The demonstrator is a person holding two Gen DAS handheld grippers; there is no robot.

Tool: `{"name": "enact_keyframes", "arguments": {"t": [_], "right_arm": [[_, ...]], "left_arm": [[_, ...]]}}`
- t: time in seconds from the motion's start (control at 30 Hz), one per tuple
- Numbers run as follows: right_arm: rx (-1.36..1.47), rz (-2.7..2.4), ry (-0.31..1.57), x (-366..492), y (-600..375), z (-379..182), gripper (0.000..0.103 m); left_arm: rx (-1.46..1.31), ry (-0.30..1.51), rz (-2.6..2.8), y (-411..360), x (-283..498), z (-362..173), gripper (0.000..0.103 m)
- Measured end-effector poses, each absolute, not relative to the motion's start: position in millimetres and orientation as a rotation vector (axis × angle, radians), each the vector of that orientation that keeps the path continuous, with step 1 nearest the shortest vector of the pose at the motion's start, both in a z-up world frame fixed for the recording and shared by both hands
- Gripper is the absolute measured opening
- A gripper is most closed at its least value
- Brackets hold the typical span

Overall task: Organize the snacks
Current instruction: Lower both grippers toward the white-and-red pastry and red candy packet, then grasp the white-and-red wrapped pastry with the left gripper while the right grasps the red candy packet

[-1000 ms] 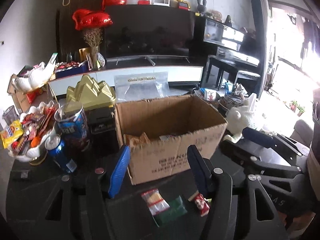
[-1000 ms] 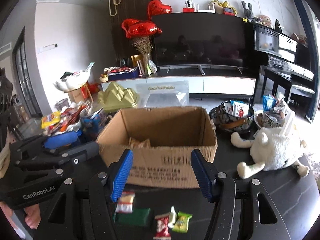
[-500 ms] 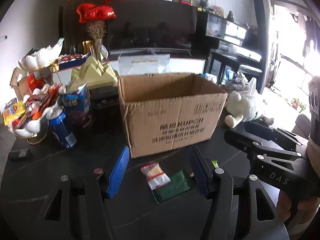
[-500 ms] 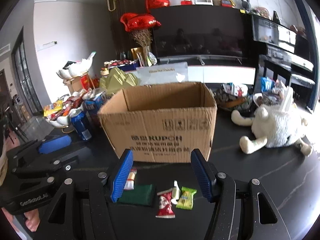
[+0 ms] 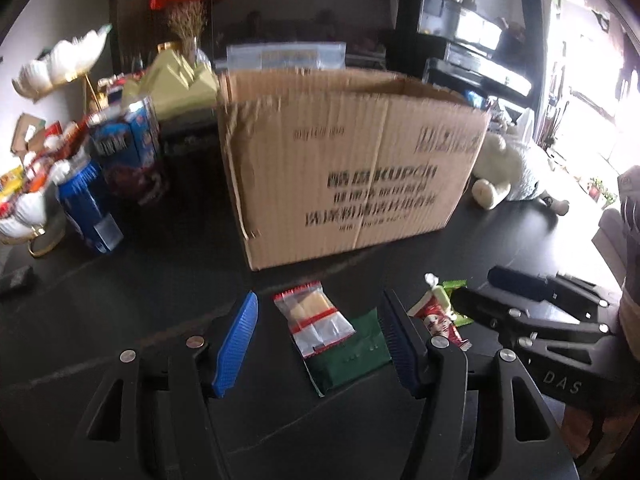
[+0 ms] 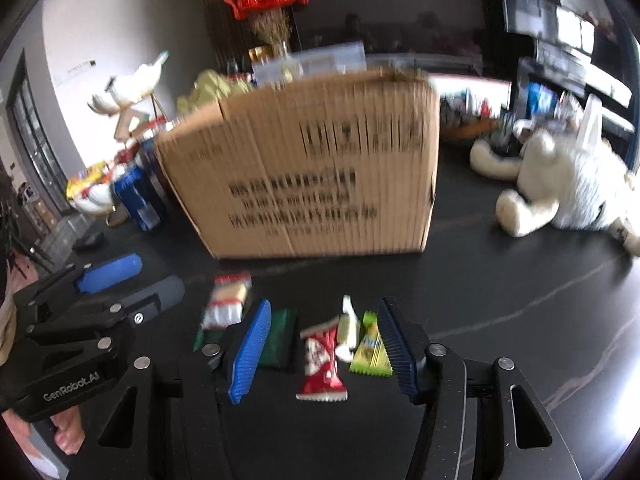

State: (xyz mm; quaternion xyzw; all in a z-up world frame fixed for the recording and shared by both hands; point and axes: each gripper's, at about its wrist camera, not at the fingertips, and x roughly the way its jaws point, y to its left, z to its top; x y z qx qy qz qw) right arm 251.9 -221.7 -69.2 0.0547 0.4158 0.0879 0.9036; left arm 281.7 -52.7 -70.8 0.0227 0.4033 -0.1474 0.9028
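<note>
Left gripper (image 5: 320, 340) jaws spread wide, nothing between the pads, low over the black table (image 5: 120, 320). Right gripper (image 6: 324, 350) same: wide apart, holding nothing.

Left to right, left wrist view:
- white shell-shaped bowl (image 5: 20, 216) piled with snacks at far left edge, blue can (image 5: 88, 208) just beside it, leaning
- blue snack tub (image 5: 128, 152) behind the can
- cardboard box (image 5: 348, 168) centre, top open, printed side facing the grippers; contents can't be seen from this angle
- clear packet with red bands (image 5: 314, 322) lies in front of the box, between the left gripper's fingers, partly overlapping the green pouch (image 5: 352, 354) under it
- red wrapper (image 5: 438, 320) just right of the right finger, white sachet (image 5: 438, 292) and lime-green wrapper (image 5: 456, 286) touching it
- right gripper body enters from the right, tips near that cluster
- white plush toy (image 5: 512, 176) right of the box, on the table

Right wrist view, heavy motion blur:
- left gripper (image 6: 132, 284) at lower left, jaws apart
- clear packet (image 6: 226, 300) and green pouch (image 6: 280, 340) at the left finger
- red wrapper (image 6: 320, 360), white sachet (image 6: 347, 330), lime-green wrapper (image 6: 370, 346) between the fingers, all flat on the table, none gripped
- box (image 6: 312, 172) behind them, plush toy (image 6: 568, 188) far right

All five loose snacks sit outside the box, just in front of it.
</note>
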Motion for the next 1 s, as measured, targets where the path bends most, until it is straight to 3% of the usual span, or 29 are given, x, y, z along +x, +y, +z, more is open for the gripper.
{"name": "enact_keyframes", "arguments": {"t": [0.43, 1.0], "right_arm": [[0.126, 0.198, 0.97, 260.5, -216.6, -103.5, 0.044], [0.129, 0.206, 1.005, 264.6, -213.6, -119.1, 0.034]], "left_arm": [[0.013, 0.902, -0.315, -56.9, 299.3, -108.1, 0.06], [0.012, 0.93, -0.308, -61.9, 310.0, -130.7, 0.049]]}}
